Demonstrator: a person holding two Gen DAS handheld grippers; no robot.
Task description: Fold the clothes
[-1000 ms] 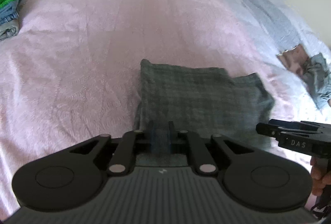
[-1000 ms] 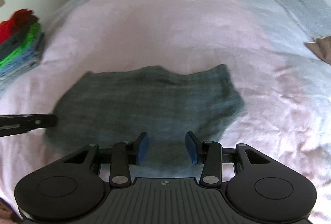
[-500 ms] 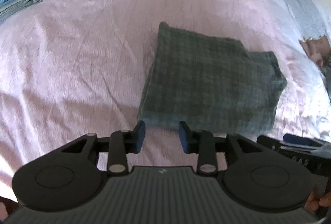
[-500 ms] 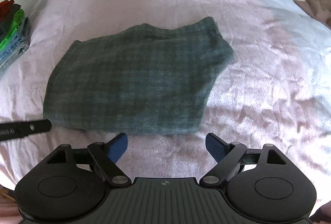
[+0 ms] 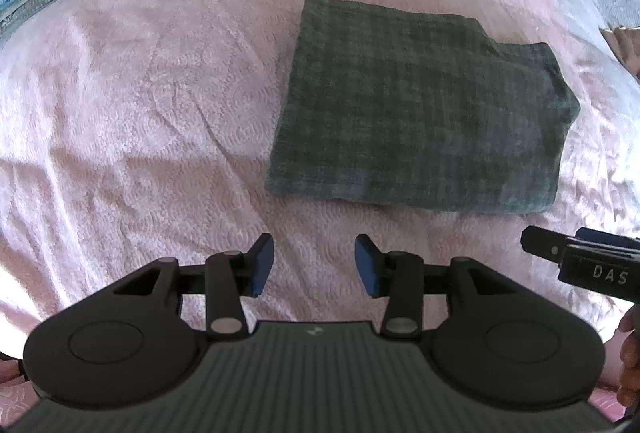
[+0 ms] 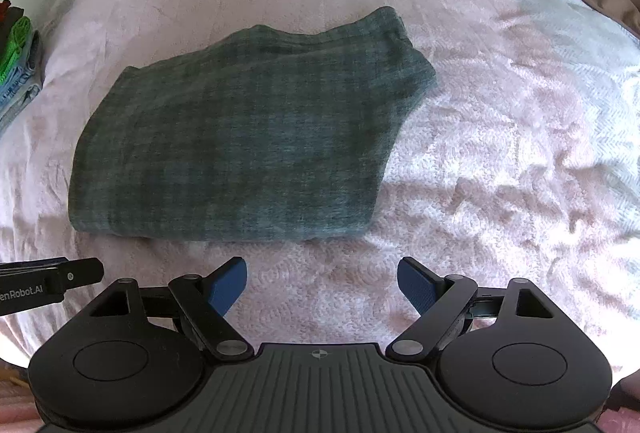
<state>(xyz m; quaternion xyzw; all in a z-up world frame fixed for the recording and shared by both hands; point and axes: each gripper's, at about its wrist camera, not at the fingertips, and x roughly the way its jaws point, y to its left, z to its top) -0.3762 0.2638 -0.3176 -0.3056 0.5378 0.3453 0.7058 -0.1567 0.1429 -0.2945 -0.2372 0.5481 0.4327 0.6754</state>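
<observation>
From the left wrist, the left gripper [image 5: 315, 260] has just been opening, nothing between its blue pads; the folded grey-green checked garment [image 5: 424, 113] lies flat on the pink textured bedspread [image 5: 160, 93] just beyond. From the right wrist, the right gripper [image 6: 322, 287] gapes wide and empty, short of the garment [image 6: 248, 137]

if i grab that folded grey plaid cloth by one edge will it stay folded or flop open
Likely floppy: the grey plaid cloth lies in soft, uneven layers. Lifted by one edge, it would probably sag and unfold. It looks light, and pushing would likely bunch it on the textured pink bedspread.
</observation>
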